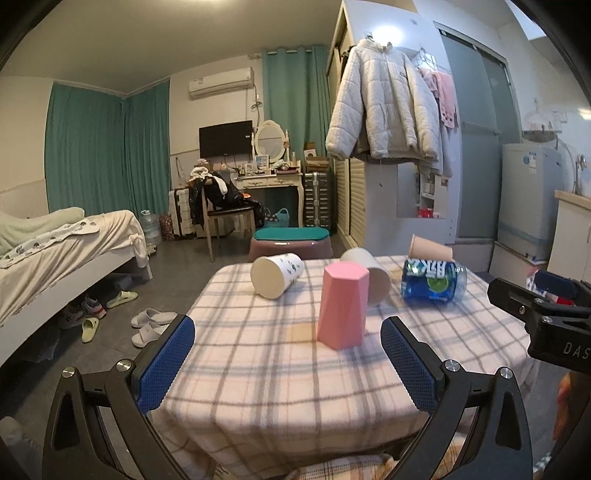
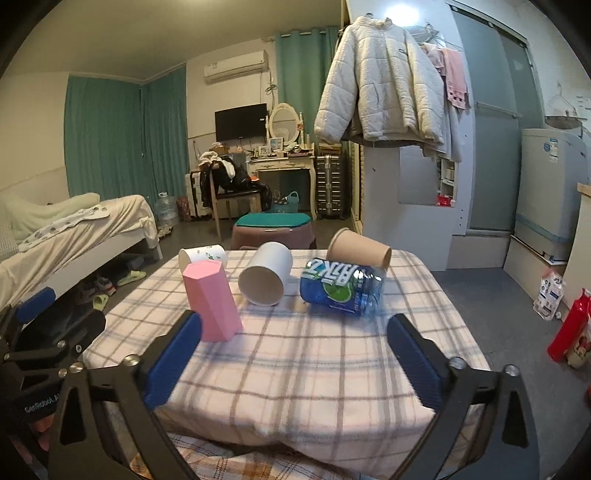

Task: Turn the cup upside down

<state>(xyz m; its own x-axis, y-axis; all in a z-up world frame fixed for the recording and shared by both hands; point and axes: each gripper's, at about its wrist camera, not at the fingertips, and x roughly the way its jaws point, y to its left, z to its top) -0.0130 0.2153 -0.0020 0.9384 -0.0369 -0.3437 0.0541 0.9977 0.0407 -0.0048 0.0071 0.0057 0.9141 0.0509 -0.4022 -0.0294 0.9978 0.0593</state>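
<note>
Pink hexagonal plastic cup (image 1: 342, 305) stands mouth-down on the plaid tablecloth (image 1: 295, 369), ahead of the left gripper (image 1: 287, 354), slightly right of centre between its spread, empty jaws. Right gripper (image 2: 294, 349) likewise spread and empty; the cup sits just beyond its left finger (image 2: 173, 360). White paper cup (image 2: 265, 274), brown paper cup (image 2: 357, 251) and blue-labelled bottle (image 2: 341, 287) lie on their sides farther back.

- The room is dim, under warm indoor light with a greenish cast.
- A bright glare burns white on the wardrobe (image 1: 384, 33) above the jacket (image 1: 384, 103) in both views.
- Soft shadows fall on the desk (image 2: 314, 369) beside the pink cup (image 2: 212, 302) and the bottle (image 2: 341, 286).
- Strong fisheye bend curves the walls and curtains (image 1: 92, 147); dark vignette fills the corners.
- The near desk edge and the floor under the bed (image 1: 74, 251) look soft and murky.
</note>
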